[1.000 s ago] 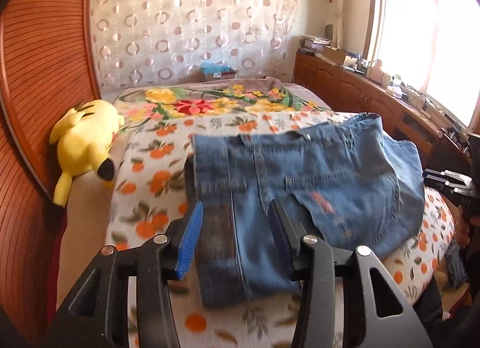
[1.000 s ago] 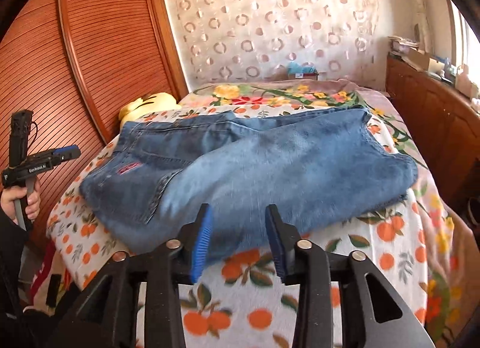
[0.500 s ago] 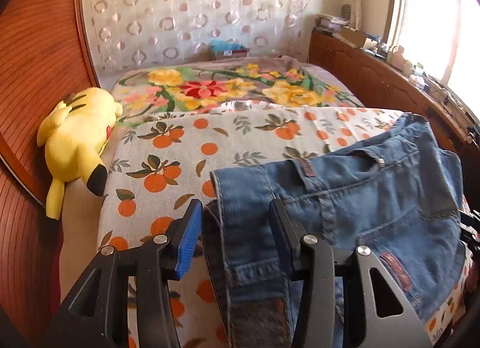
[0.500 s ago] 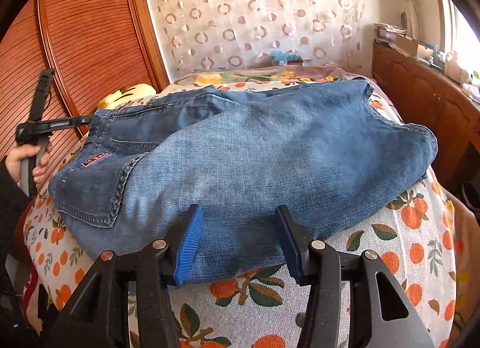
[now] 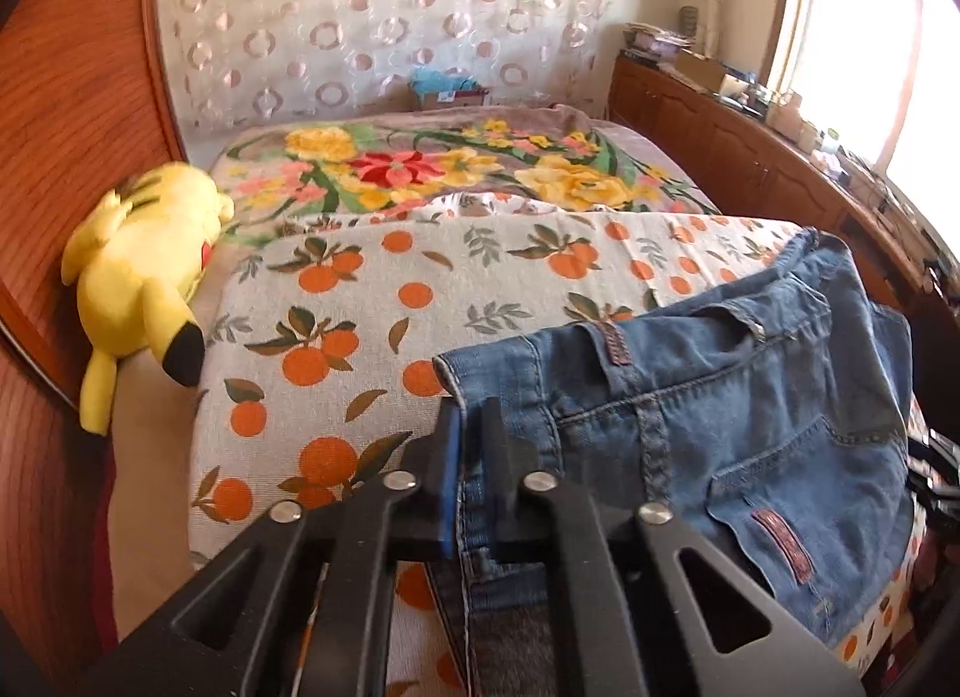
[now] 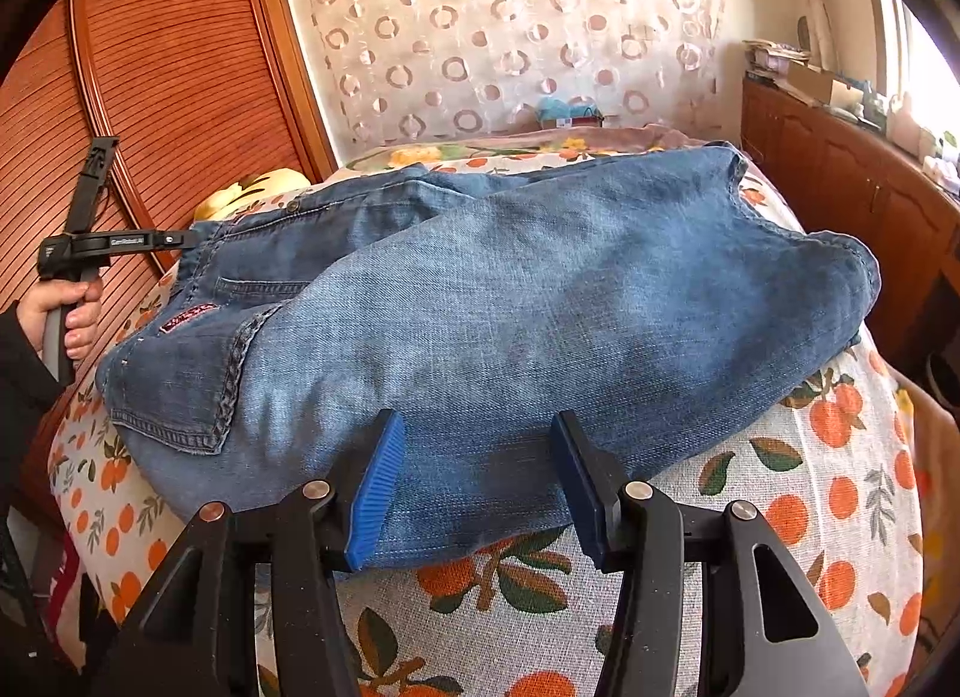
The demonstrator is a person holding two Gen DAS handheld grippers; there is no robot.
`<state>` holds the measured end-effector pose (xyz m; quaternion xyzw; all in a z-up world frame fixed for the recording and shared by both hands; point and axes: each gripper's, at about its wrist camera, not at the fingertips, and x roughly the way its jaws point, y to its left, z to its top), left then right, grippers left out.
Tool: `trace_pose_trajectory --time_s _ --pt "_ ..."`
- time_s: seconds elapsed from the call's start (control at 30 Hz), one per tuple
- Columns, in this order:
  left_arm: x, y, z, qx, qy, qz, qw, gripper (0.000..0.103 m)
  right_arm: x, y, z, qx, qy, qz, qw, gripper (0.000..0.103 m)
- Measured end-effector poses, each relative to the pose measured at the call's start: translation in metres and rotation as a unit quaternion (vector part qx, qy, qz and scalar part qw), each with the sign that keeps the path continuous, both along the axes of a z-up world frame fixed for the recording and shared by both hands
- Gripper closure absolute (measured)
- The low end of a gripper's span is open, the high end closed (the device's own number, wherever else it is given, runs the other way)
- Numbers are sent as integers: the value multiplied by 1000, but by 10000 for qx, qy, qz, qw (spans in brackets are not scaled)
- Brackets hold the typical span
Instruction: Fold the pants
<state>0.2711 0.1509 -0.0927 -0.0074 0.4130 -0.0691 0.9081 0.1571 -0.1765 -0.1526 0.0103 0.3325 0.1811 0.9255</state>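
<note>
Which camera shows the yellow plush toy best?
The left wrist view: the yellow plush toy lies in full sight on the bed's edge beside the orange-print cover. In the right wrist view only a sliver of it peeks out behind the jeans.

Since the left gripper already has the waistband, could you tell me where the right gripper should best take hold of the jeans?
Probably the near folded edge of the jeans, between the open right gripper pads. Come in low from the bed's near side: that edge lies flat and reachable, opposite the waistband corner pinched by the left gripper.
</note>
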Motion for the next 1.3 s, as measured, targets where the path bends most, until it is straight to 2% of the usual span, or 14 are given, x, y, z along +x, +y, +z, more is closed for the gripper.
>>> trace_pose_trajectory --time_s 0.13,0.23,0.33,0.43,0.53,0.57,0.6,0.63,0.77,1.0,1.27,1.3 --pt "-17 -2 24 216 -511 153 9983 100 -1 2 1 -11 -14 -15 10000 50" --pt "-22 10 46 230 -922 624 9935 100 -1 1 0 2 -17 -16 10000 50" --pt "-9 22 43 282 -721 930 9926 100 -2 0 0 -6 -16 -21 10000 50" --pt "-4 22 30 224 -494 899 9945 99 -2 -1 -1 3 18 -17 10000 50" --pt "-12 20 26 122 -508 901 9946 99 -2 -3 0 34 31 -12 10000 50" --pt "-16 19 27 80 -531 864 9948 96 -2 -3 0 27 32 -14 10000 50" --pt "-19 16 26 73 -545 843 9949 88 -2 -2 1 16 30 -18 10000 50" --pt "-23 12 28 51 -588 773 9953 84 -2 -2 1 5 28 -21 10000 50" --pt "-36 -3 37 -18 -833 514 9952 59 -1 -3 2 -3 28 -19 10000 50" --pt "-55 -51 42 76 -942 -172 9954 56 -1 -4 2 -4 39 -18 10000 50" --pt "-64 -105 19 -53 -735 -730 9946 56 -1 -3 2 -2 42 -14 10000 49" --pt "-63 -111 15 -38 -685 -761 9947 52 0 -3 2 -3 40 -13 10000 49"
